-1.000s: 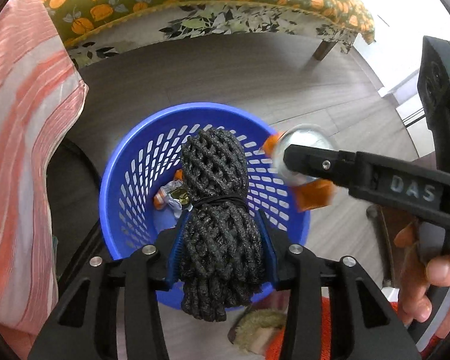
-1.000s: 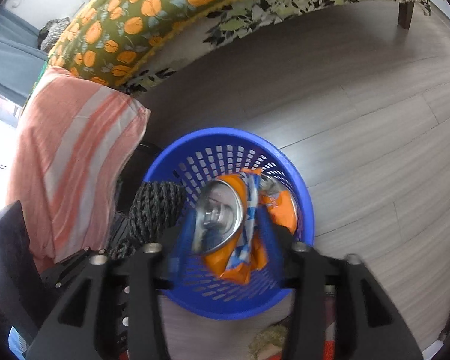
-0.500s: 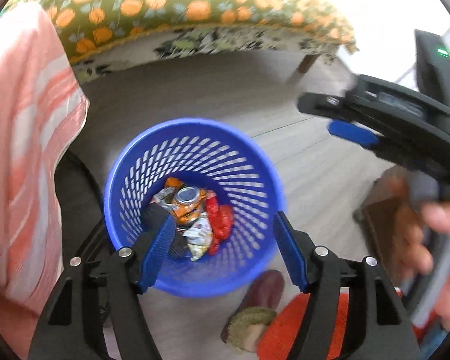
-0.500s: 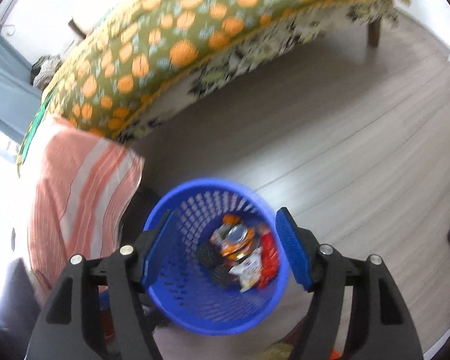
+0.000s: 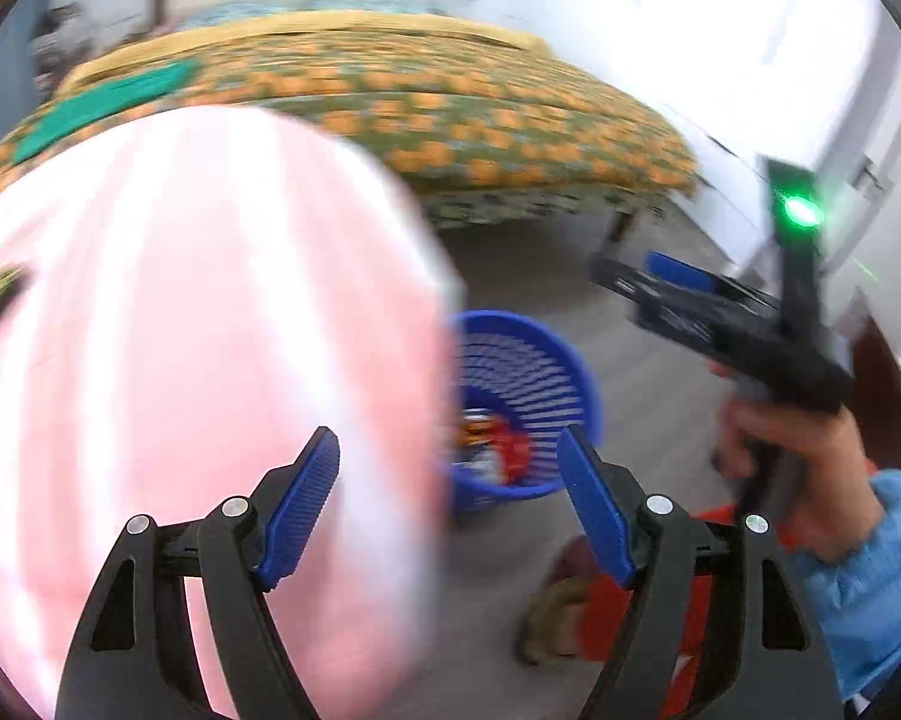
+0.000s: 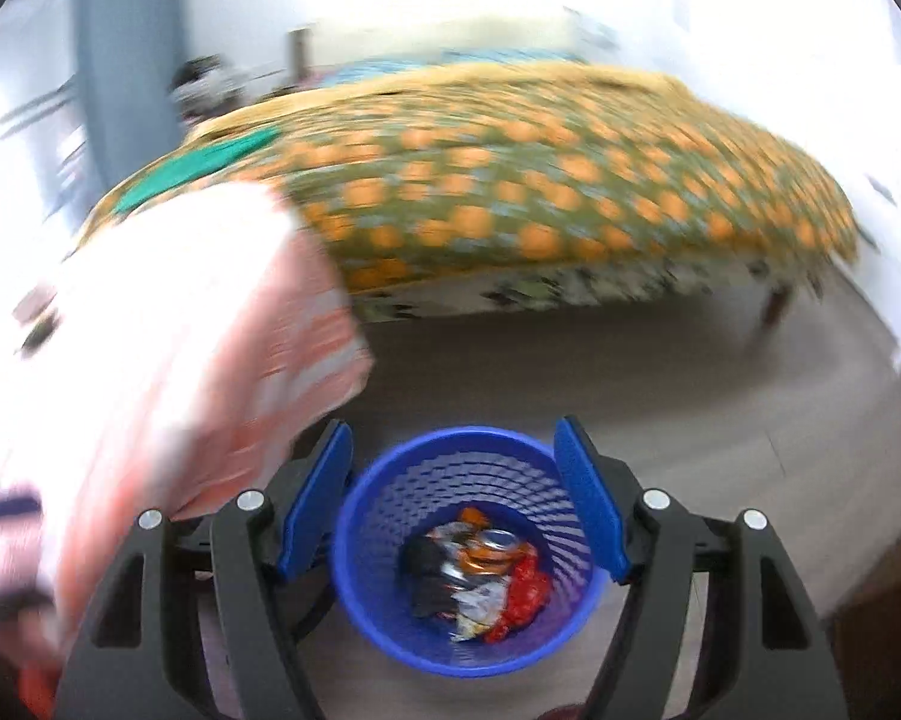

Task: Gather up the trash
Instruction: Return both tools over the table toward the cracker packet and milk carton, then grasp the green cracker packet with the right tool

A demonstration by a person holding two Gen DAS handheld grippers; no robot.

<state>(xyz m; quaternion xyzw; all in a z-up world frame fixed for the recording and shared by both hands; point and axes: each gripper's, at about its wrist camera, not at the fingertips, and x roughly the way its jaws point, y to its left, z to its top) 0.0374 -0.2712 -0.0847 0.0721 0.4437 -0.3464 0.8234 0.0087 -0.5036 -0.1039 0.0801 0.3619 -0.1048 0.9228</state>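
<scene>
A blue mesh basket [image 6: 378, 594] stands on the floor below me and holds trash: a crushed orange can [image 6: 492, 546], a black net bundle [image 6: 429, 576], wrappers and a red packet [image 6: 525, 591]. My right gripper [image 6: 453, 498] hovers open above it with nothing between its blue pads. In the left wrist view the basket [image 5: 564, 384] lies ahead to the right, half hidden by pink striped cloth. My left gripper [image 5: 450, 501] holds nothing and its jaws are opening. The right gripper [image 5: 660, 282], carried by a hand in a blue sleeve [image 5: 864, 570], floats above the basket.
A pink striped cloth [image 5: 198, 330] hangs at the left, close to the basket. A bed with an orange-patterned cover [image 6: 558, 192] stands behind on a grey wood floor [image 6: 660, 384]. A slipper [image 5: 555, 618] and something orange [image 5: 684, 600] lie near the left gripper.
The net bundle left my left gripper and the can left my right one; both now lie in the basket. Both grippers opened and rose away, and the views tilted up toward the bed.
</scene>
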